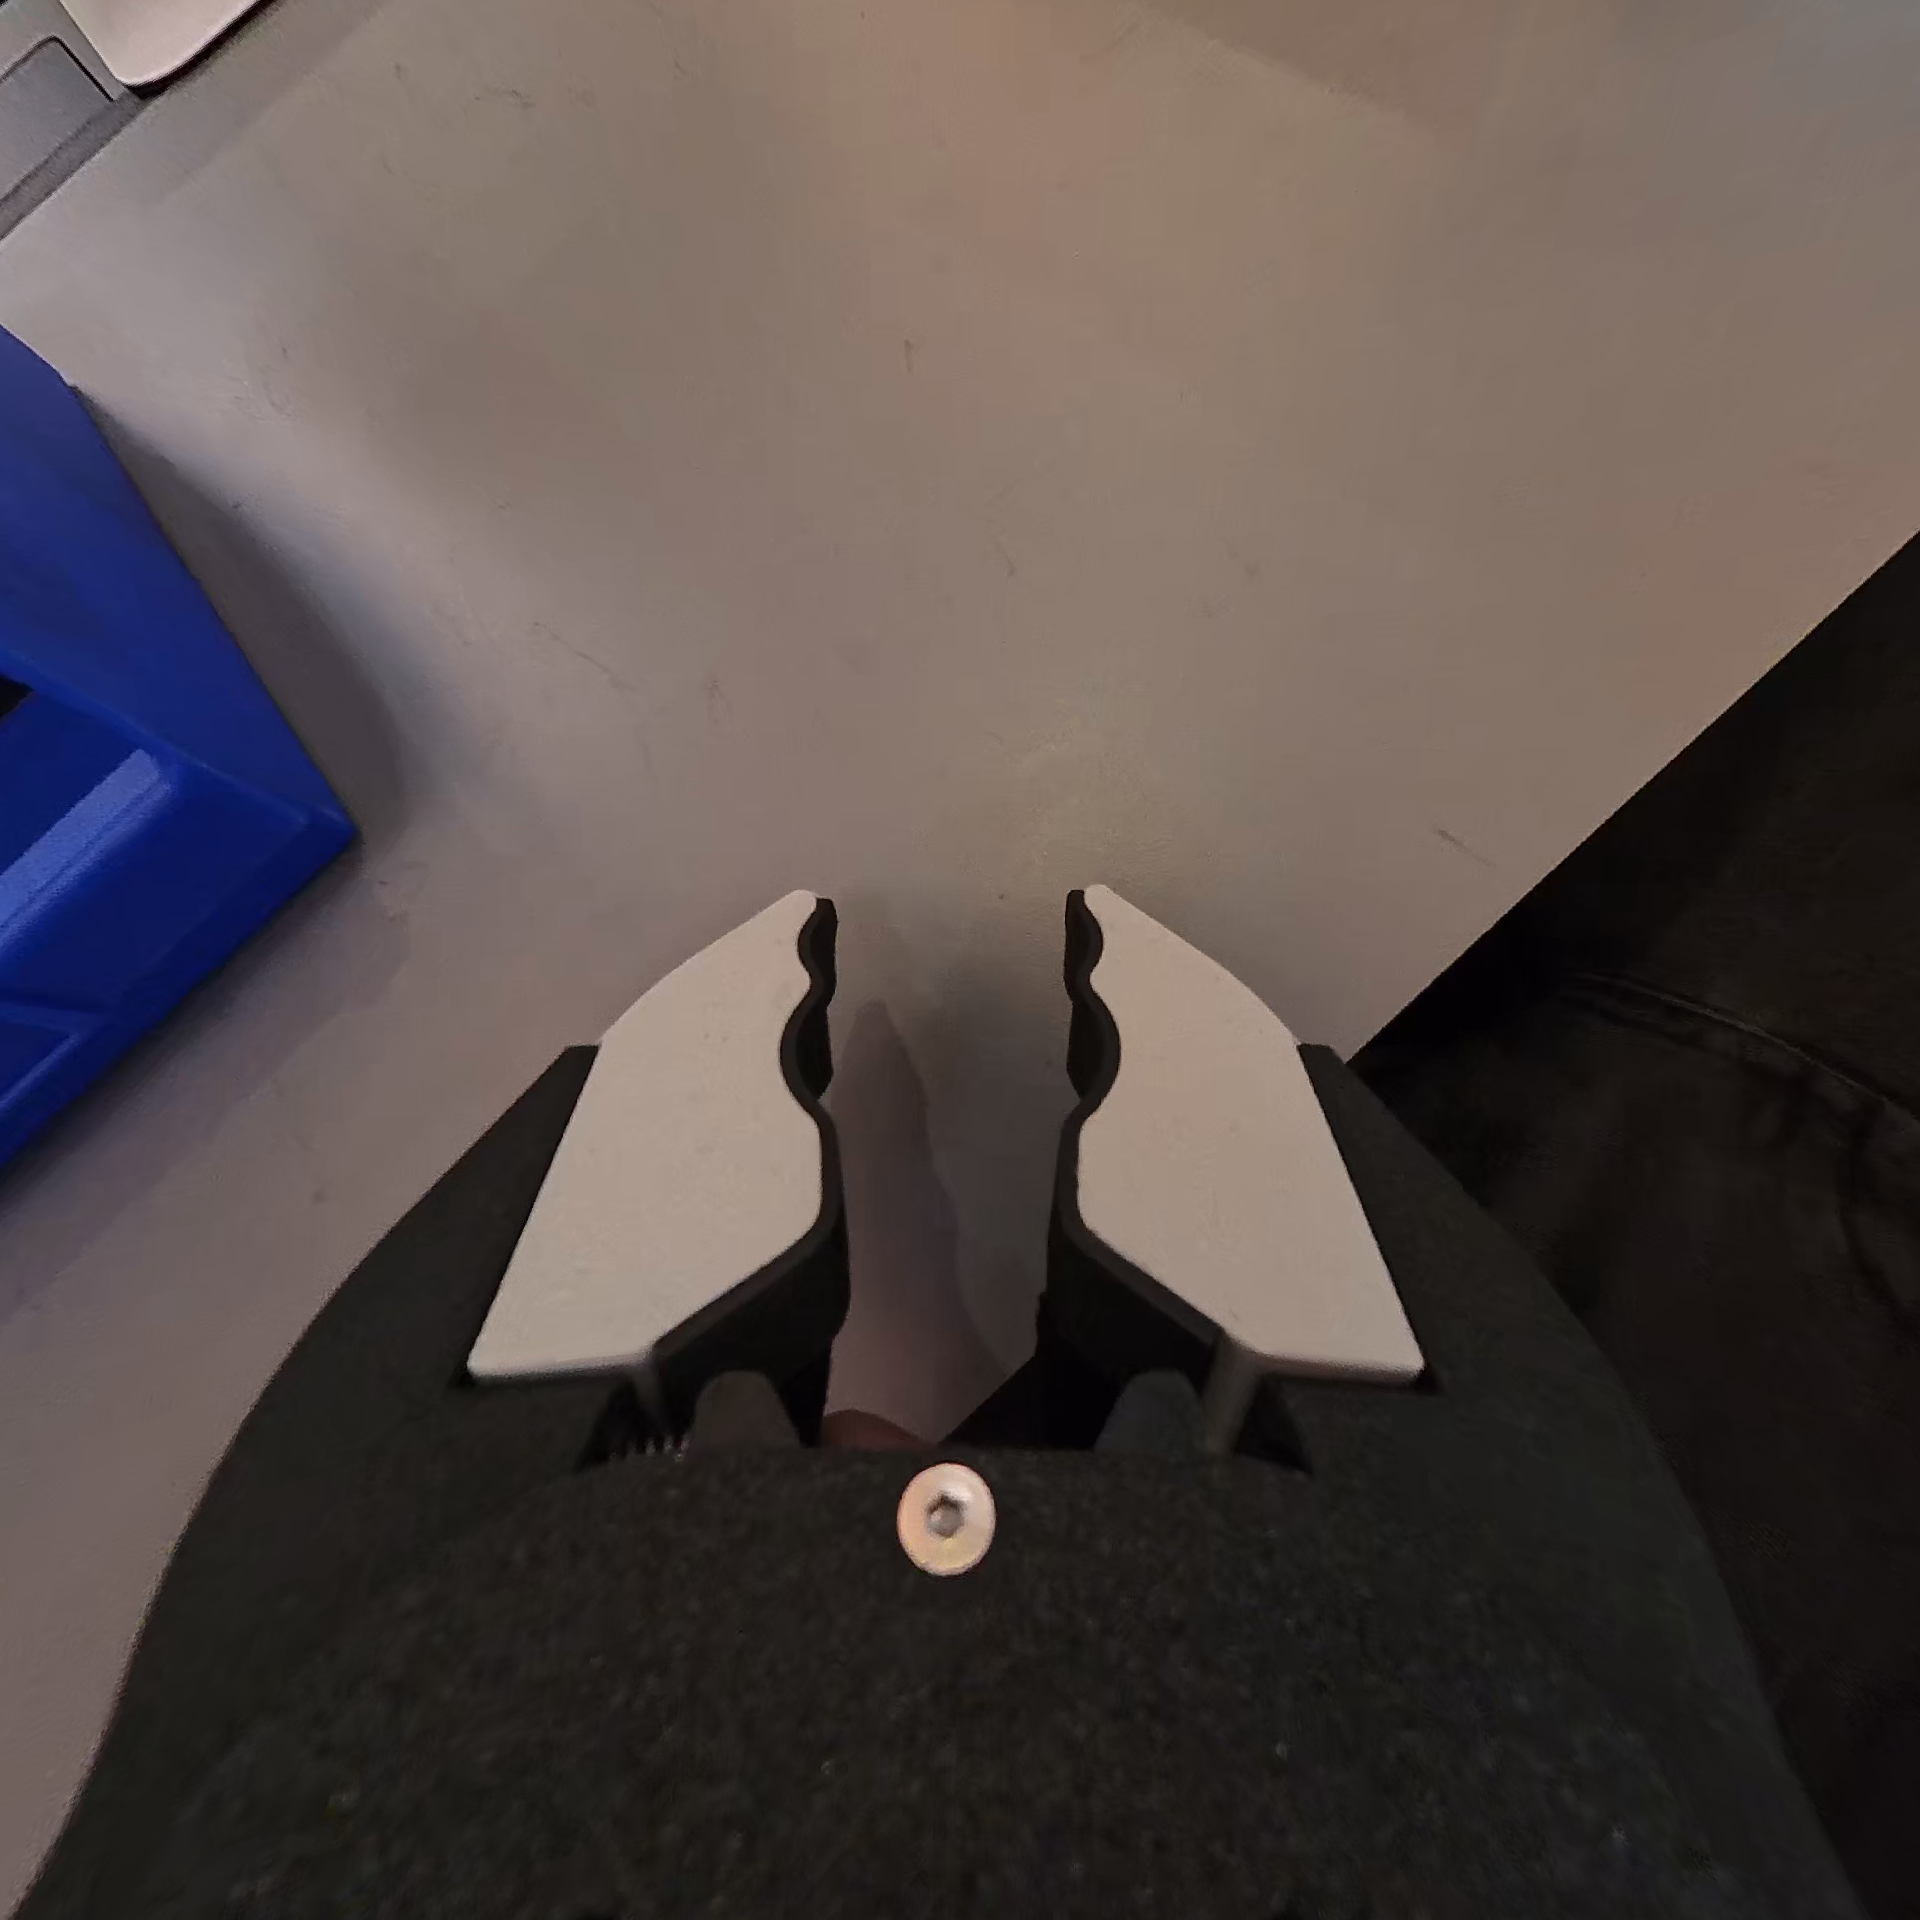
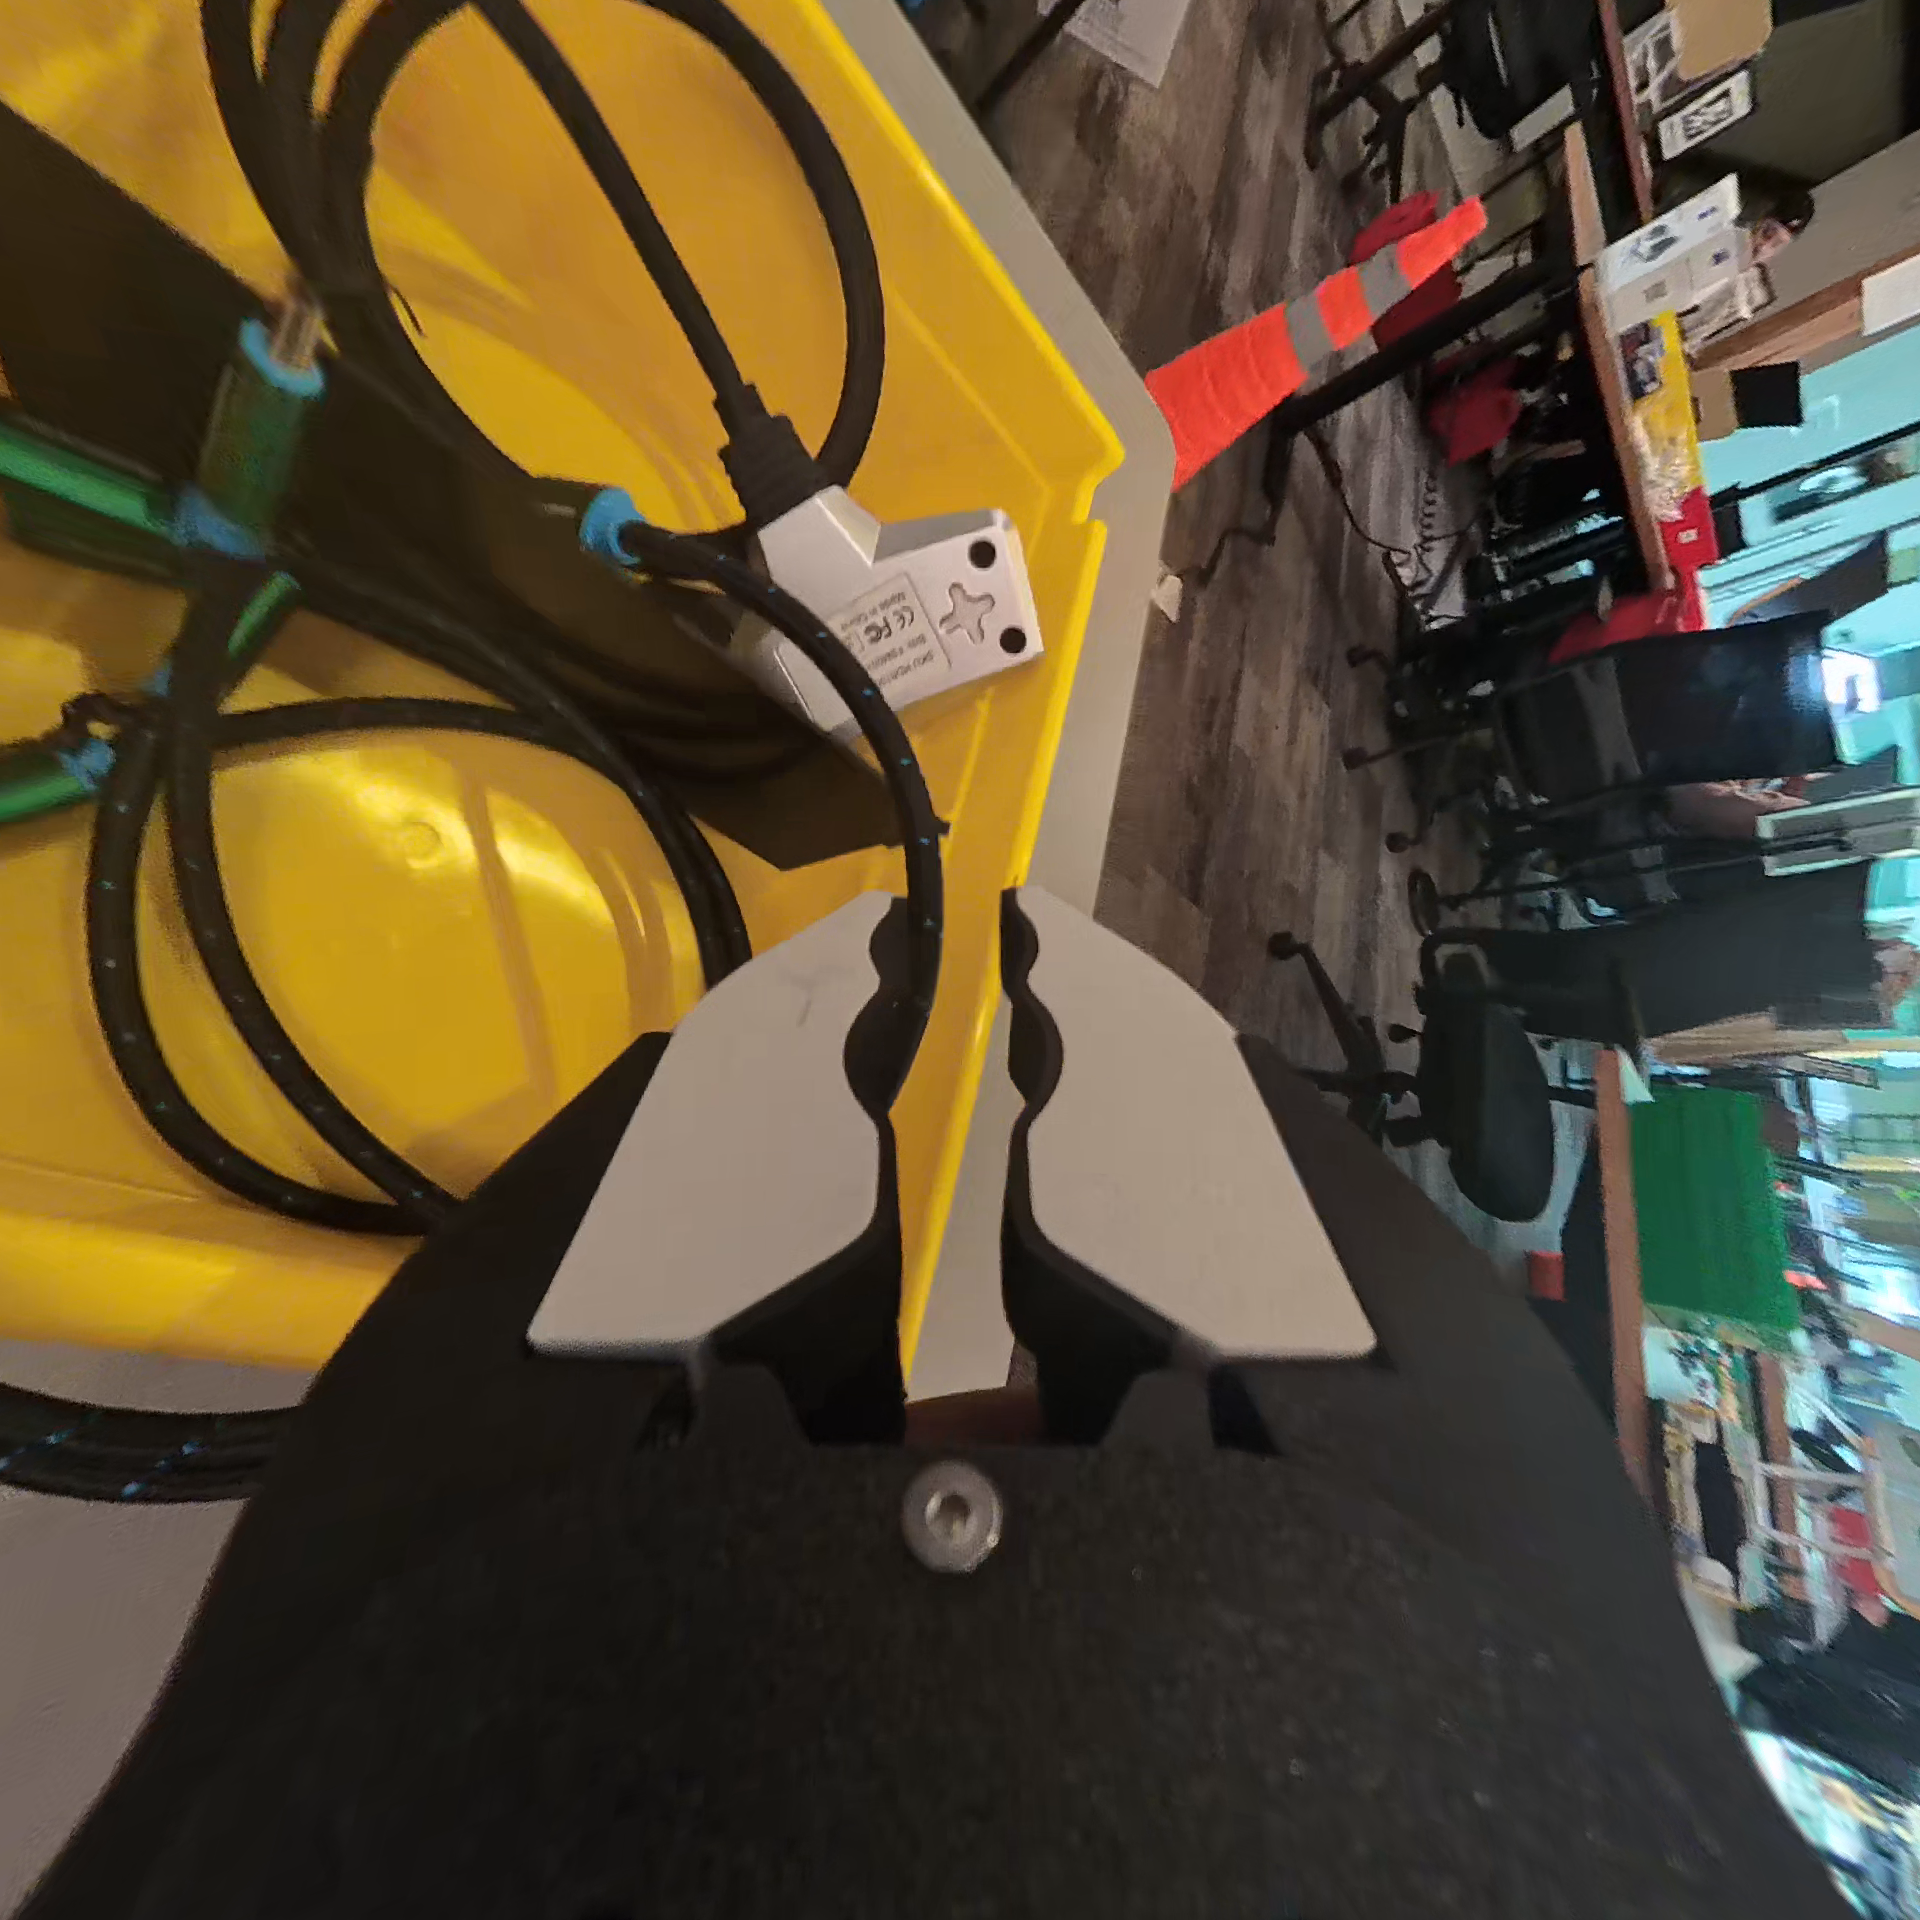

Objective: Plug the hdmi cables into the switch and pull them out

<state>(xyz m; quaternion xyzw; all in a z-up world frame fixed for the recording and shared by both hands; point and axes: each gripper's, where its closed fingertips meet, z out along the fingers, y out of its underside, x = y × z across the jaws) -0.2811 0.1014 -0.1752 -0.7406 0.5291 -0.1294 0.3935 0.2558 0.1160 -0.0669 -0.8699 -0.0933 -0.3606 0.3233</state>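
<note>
1. Right now my left tool hangs released over bare grey surface, its fingers apart with nothing between them. I read that as parked out of the way while the right side works.
2. My right tool is also released, with a narrow gap between its fingers. It sits at the near right corner of the yellow bin. A black braided cable with blue flecks runs down into that gap, against the left finger, but nothing pinches it.
3. Likely the switch, a small silver box, lies in the bin just beyond the right tool. Its printed underside faces up and a thicker black cord comes off its far end.
4. Green plugs with blue collars lie at the bin's left; I cannot tell whether any is seated in a port.
5. Loose loops in the bin suggest storage, so I judge the plugging not begun.
6. Left of my left tool stands a blue bin; dark clothing shows past the surface's near right edge.
7. Beyond the surface's edge lies a patterned floor with an orange cone, office chairs and cluttered workbenches.
</note>
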